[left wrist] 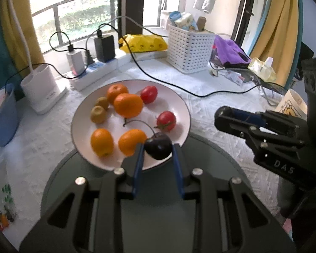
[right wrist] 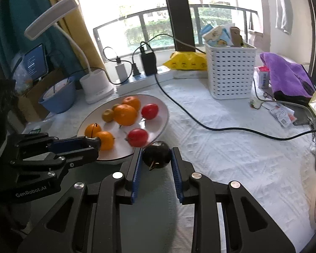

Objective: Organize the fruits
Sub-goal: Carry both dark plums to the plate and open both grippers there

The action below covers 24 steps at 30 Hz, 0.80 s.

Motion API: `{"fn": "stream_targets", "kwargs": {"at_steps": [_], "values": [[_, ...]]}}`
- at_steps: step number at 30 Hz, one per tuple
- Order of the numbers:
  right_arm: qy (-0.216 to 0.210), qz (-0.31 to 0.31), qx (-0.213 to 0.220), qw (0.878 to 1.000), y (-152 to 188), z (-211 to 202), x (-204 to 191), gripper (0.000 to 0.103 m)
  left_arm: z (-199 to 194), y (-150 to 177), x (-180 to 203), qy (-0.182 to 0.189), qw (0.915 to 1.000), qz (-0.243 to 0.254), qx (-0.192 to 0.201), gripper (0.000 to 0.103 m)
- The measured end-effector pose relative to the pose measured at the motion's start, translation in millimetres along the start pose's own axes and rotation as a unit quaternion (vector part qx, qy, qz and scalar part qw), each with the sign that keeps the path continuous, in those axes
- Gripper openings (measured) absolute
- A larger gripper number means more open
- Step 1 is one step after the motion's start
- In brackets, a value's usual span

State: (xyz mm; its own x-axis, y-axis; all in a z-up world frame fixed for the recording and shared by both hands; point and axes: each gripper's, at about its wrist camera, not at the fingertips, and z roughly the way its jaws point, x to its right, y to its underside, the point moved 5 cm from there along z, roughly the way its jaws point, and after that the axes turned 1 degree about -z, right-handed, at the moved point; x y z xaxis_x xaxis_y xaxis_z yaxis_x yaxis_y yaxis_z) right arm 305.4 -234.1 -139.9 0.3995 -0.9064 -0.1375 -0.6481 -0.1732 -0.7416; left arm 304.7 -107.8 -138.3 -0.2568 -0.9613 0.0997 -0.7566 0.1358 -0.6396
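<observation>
The left gripper [left wrist: 158, 154] had its two blue fingers [left wrist: 138, 168] around a dark cherry [left wrist: 159, 148] at the near edge of the white plate [left wrist: 181, 103]. The fingers looked to be touching the cherry's sides, so they were holding it. Its long thin stem [left wrist: 140, 122] curved up over the plate.

The right gripper [right wrist: 157, 158] had its fingers [right wrist: 177, 168] on both sides of a second dark cherry [right wrist: 157, 155], holding it just off the plate's near rim, above a dark round mat [right wrist: 149, 200]. The plate [right wrist: 162, 118] sat partly on this mat.

On the plate lay four oranges [left wrist: 128, 105], two red tomatoes [left wrist: 166, 120] and two small brownish-green fruits [left wrist: 98, 113]. They sat near each other with white gaps between them. The front right part of the plate had the most open room.

The tabletop [right wrist: 231, 158] had a white cloth with a bumpy pattern. To the right of the plate it was mostly open, with a black cable [right wrist: 200, 122] lying across it. Farther back stood a white basket [right wrist: 229, 71], a yellow packet [right wrist: 187, 63], a power strip with chargers [left wrist: 94, 67] and a white lamp base [left wrist: 42, 84]. A blue bowl [left wrist: 2, 118] stood at the left edge. A purple cloth [right wrist: 284, 73] lay at the right. Behind everything was a bright window with a railing [right wrist: 149, 25].
</observation>
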Motion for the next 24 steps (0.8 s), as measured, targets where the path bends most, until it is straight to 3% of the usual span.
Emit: {"fn": "stream_targets", "kwargs": {"at_steps": [12,24], "values": [[0.003,0.014,-0.002,1.000,1.6,3.3,21.6,0.029,17.7,-7.5,3.5,-0.010,0.9997,-0.002,-0.022,0.029],[0.013,0.002,-0.005,1.000,-5.5,9.8,15.0,0.029,2.2,-16.2,-18.7,-0.002,0.9996,-0.027,0.008,0.036]]}}
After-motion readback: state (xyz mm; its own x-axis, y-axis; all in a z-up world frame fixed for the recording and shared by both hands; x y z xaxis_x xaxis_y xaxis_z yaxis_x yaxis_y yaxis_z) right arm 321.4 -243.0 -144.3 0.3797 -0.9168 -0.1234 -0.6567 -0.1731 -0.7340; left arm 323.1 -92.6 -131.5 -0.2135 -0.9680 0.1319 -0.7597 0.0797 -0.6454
